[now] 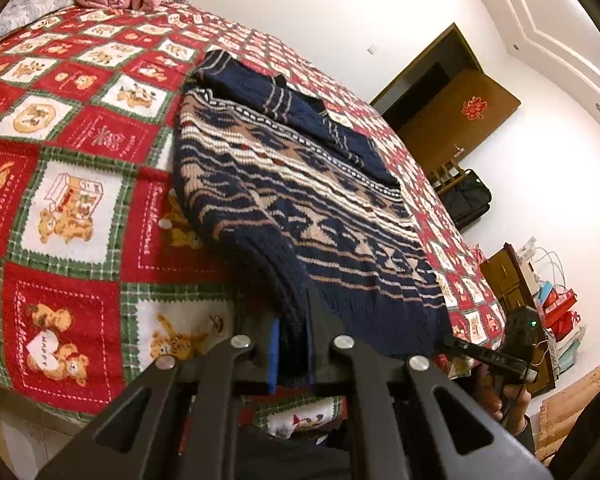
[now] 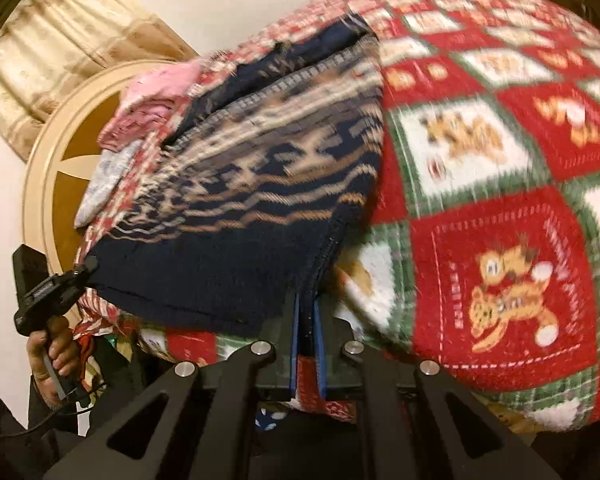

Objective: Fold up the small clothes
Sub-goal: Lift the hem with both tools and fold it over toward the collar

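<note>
Navy knit with tan and cream bands, the sweater (image 1: 300, 200) lies flat on the red patchwork blanket (image 1: 72, 200) that covers the bed, its sleeves already laid in over the chest at the far end. Its long axis runs straight away from both grippers, from the dark ribbed hem at the near bed edge up to the collar. The left gripper (image 1: 291, 344) has its jaws pressed together on one near hem corner, the blue pads pinching the thick rib between them. The right gripper (image 2: 307, 332) pinches the other near hem corner in the same way, its jaws clamped on the seam there; its view is blurred, so finer detail of the grip is hard to tell. Each hand thus holds one end of the same hem, neither nearer the collar than the other, and the body of the garment stretches ahead of both. By my judgement the coming fold calls for lifting the hem and carrying it forward along that axis toward the collar, both hands level so the edge stays square.
</note>
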A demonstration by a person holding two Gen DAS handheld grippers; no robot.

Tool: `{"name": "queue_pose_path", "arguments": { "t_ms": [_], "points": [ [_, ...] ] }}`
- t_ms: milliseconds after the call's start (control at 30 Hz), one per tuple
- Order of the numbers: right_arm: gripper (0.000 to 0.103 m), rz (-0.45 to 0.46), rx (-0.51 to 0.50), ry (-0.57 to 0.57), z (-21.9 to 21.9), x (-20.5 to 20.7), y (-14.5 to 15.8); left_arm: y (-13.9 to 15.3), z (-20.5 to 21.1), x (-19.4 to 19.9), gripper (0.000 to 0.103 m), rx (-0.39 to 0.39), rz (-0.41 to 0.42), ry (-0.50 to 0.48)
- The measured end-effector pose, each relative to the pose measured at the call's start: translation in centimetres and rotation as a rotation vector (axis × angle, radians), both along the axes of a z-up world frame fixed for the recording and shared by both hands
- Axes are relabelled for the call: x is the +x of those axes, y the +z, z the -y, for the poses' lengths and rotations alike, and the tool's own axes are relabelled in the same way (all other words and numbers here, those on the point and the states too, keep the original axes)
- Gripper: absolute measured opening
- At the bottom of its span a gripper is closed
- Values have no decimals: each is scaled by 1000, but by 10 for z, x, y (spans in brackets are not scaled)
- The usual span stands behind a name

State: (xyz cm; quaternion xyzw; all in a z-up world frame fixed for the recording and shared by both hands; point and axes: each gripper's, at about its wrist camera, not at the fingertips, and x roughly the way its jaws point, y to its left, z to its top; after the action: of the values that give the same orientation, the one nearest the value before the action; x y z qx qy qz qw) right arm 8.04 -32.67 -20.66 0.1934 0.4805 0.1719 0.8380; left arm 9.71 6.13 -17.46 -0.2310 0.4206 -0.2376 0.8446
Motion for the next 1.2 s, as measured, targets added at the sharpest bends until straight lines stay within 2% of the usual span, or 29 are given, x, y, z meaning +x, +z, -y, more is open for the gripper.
{"name": "queue_pose_path", "arguments": {
  "t_ms": [233,500,733,1067,1200],
  "points": [
    [6,105,47,-22,12,9,36,12,-8,10,10,-11,33,16],
    [6,208,-22,-22,12,52,80,40,-6,47,10,12,103,14],
    [6,266,-67,-27,6,107,110,60,-4,99,10,42,144,36],
    [6,270,-114,-51,-2,191,117,61,0,167,10,6,113,51],
    [6,278,-123,-63,-4,225,123,65,-3,198,10,-36,97,70]
  ]
}}
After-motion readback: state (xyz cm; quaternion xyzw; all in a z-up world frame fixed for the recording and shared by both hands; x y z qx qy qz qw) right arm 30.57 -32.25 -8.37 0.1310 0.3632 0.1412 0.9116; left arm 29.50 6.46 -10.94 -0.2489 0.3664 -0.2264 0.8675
